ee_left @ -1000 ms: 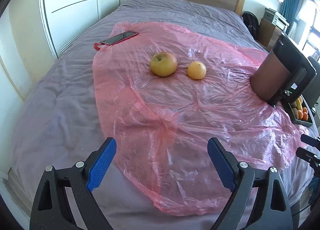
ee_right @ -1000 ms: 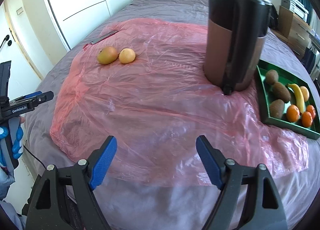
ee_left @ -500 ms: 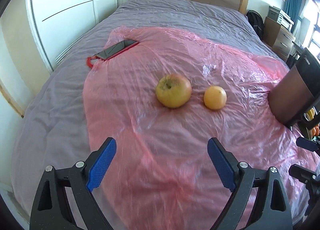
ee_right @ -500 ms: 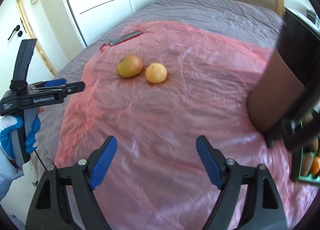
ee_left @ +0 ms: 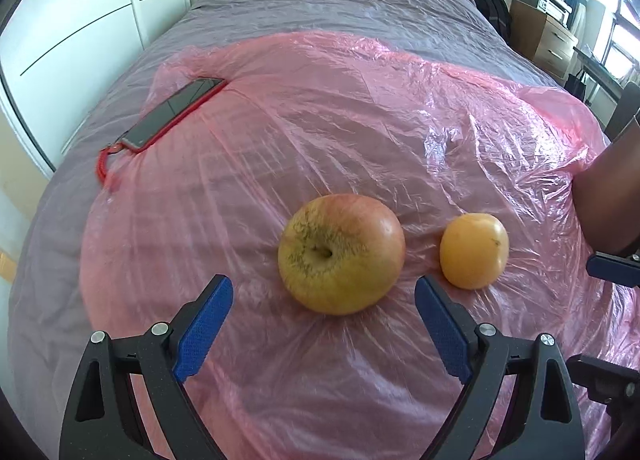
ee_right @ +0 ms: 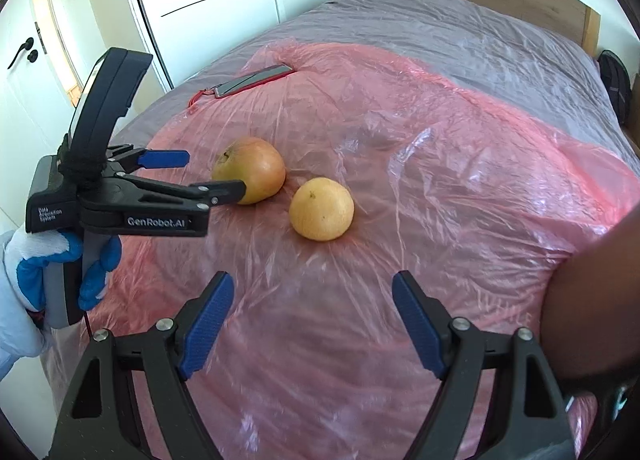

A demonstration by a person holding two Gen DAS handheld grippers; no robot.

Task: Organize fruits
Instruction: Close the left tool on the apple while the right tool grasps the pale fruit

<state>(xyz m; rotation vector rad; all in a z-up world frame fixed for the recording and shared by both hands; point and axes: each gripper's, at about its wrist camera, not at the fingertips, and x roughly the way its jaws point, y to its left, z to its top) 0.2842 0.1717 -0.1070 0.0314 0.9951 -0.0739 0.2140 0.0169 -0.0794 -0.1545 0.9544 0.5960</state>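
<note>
Left gripper (ee_left: 320, 302) wide open, empty, just short of apple (ee_left: 341, 254). Right gripper (ee_right: 313, 314) wide open, empty, near orange (ee_right: 321, 208). Both fruits on pink plastic sheet (ee_left: 280, 132), side by side.

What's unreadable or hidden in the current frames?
- Brown container: cut off by the right edge in both wrist views, so its shape and top can't be made out.
- Apple: in the right wrist view, the left tool covers its lower left side.
- Phone: screen dark, too small to read.
- Undersides of apple and orange: hidden against the pink plastic sheet.
</note>
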